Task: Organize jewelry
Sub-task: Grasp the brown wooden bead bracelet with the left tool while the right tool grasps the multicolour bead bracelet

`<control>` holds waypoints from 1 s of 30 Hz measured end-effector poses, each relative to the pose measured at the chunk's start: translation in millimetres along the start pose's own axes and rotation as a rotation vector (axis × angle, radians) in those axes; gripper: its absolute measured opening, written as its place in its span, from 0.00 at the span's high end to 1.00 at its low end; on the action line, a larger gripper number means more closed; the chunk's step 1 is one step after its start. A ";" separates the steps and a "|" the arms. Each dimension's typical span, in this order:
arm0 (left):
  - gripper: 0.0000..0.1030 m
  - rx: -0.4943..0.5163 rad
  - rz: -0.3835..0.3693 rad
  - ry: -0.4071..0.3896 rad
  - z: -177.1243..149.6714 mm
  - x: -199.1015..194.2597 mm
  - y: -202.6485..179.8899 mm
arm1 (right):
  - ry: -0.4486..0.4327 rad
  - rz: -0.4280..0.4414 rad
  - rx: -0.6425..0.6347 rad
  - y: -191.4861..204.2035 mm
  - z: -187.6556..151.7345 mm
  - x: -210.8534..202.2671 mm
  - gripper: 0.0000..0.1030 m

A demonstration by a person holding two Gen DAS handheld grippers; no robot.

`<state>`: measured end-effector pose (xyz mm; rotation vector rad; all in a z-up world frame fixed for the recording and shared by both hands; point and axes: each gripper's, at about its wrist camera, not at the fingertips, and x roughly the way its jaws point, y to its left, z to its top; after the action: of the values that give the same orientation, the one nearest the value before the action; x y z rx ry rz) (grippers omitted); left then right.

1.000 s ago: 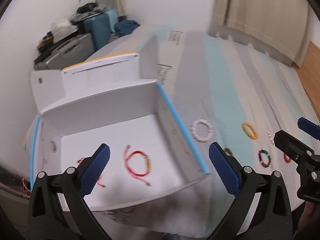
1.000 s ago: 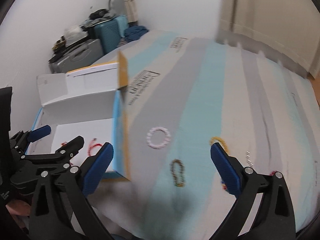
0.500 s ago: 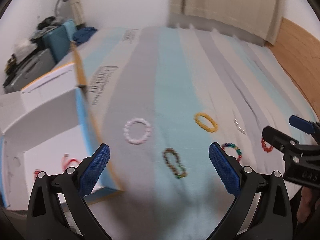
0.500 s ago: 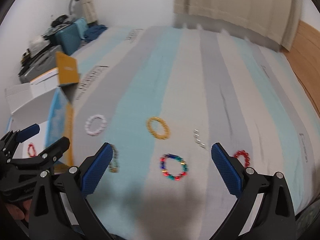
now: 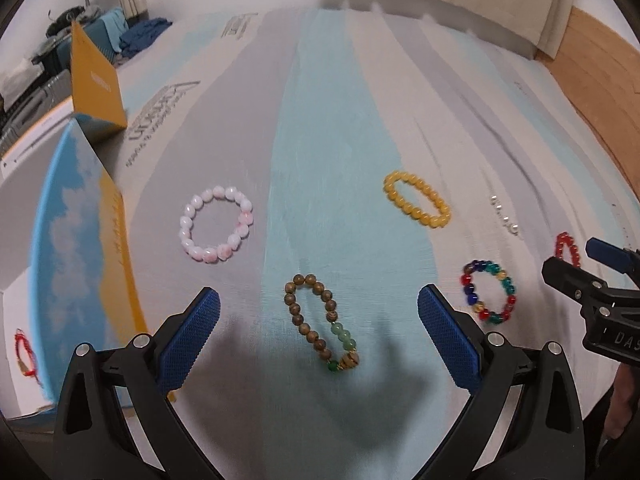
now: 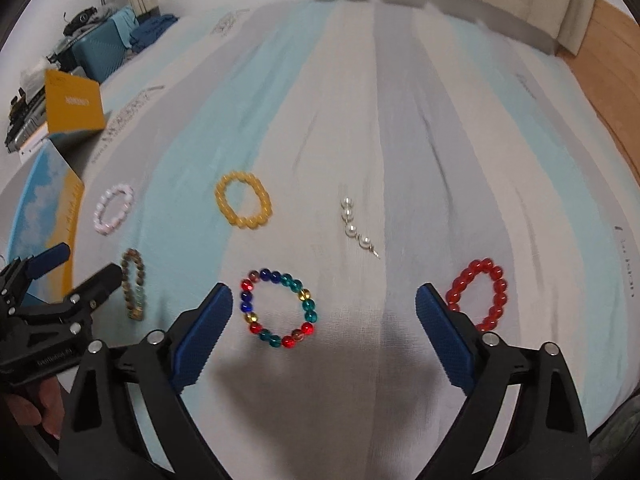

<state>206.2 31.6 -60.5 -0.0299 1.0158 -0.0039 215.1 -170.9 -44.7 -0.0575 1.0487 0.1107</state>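
Observation:
Several bead bracelets lie on the striped sheet. In the left wrist view a brown and green bracelet (image 5: 322, 322) lies between my open left gripper (image 5: 318, 336), with a pink one (image 5: 217, 224), a yellow one (image 5: 417, 199) and a multicoloured one (image 5: 488, 292) around. In the right wrist view my open right gripper (image 6: 324, 332) hovers by the multicoloured bracelet (image 6: 279, 307); a red bracelet (image 6: 479, 293) lies beside the right finger (image 6: 446, 340), and a pearl strand (image 6: 357, 229) lies beyond. Both grippers are empty.
An open cardboard box (image 5: 82, 216) with a blue and orange side stands at the left; a red cord bracelet (image 5: 25, 350) lies inside. Suitcases and clutter (image 6: 96, 46) stand at the far left. Curtains and wooden floor (image 6: 612, 60) lie to the right.
Both grippers have swung right, away from the box and over the bracelets on the sheet. They have stayed open and empty.

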 end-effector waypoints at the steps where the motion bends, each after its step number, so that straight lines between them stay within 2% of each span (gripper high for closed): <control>1: 0.06 -0.005 0.006 0.009 -1.0 6.4 1.6 | 0.008 -0.001 -0.002 -0.1 -1.0 5.7 0.18; 5: 0.06 -0.016 0.011 0.030 -3.8 23.3 6.4 | 0.044 0.002 -0.016 1.7 -3.4 24.5 0.26; 12: 0.11 -0.035 0.023 0.042 -9.0 40.8 18.4 | 0.085 0.010 -0.012 4.9 -10.1 49.7 0.34; 19: 0.25 -0.025 0.025 0.050 -16.1 49.3 21.8 | 0.104 0.011 0.001 4.4 -14.6 63.2 0.38; 21: 0.31 -0.022 0.014 0.048 -17.1 49.3 22.1 | 0.100 0.010 0.004 4.4 -14.8 63.7 0.39; 26: 0.48 -0.014 -0.007 0.051 -19.5 47.6 19.8 | 0.094 0.005 0.004 3.2 -13.8 64.1 0.54; 30: 0.59 -0.011 -0.003 0.060 -19.1 47.7 19.4 | 0.092 0.006 0.002 0.6 -15.2 62.0 0.60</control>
<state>214.8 49.8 -111.6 -0.0411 1.0762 -0.0023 232.5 -167.8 -106.0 -0.0580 1.1406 0.1137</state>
